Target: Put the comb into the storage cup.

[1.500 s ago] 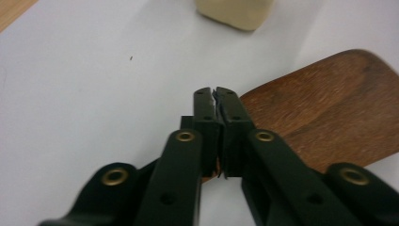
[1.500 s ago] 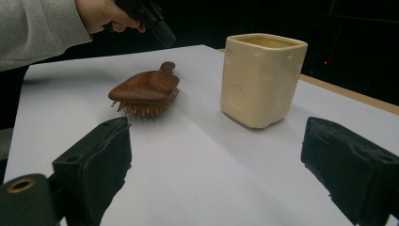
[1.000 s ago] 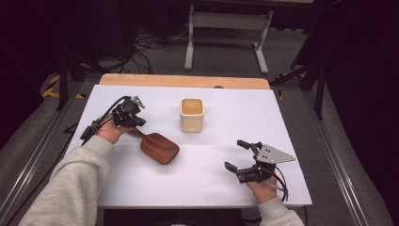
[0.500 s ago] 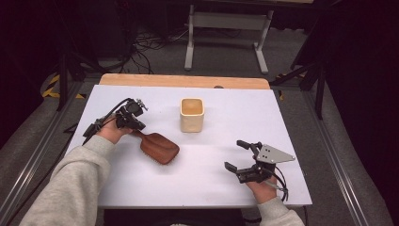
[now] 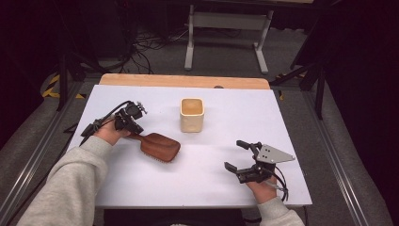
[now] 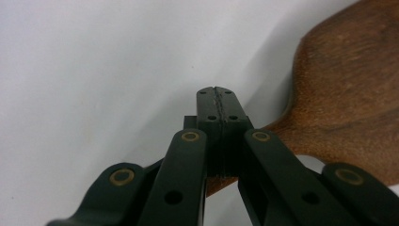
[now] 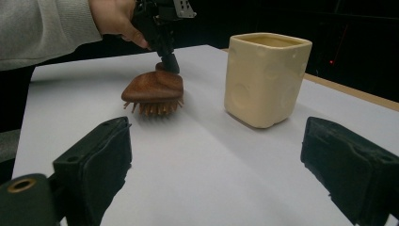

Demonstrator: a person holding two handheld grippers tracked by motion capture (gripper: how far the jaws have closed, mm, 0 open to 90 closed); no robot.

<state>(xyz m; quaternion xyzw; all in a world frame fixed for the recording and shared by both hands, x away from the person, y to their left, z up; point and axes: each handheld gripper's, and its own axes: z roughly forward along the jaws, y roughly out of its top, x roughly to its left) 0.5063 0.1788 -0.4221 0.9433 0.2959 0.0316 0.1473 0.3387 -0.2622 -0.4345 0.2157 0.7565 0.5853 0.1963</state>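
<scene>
The left gripper [image 5: 133, 123] has its jaws closed tight on the handle of the brown wooden hairbrush [image 5: 157, 146], which lies bristles-down on the white table [image 5: 211, 188], left of the cream square ceramic cup [image 5: 192, 114]. The right gripper [image 5: 241, 156] hovers wide open, empty, near the table's front edge.

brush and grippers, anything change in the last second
Hardly anything. The left gripper stays shut on the handle of the brush, which lies bristles down in the same spot left of the cup. The right gripper stays open and parked near the table's front right. The cup has not moved.
</scene>
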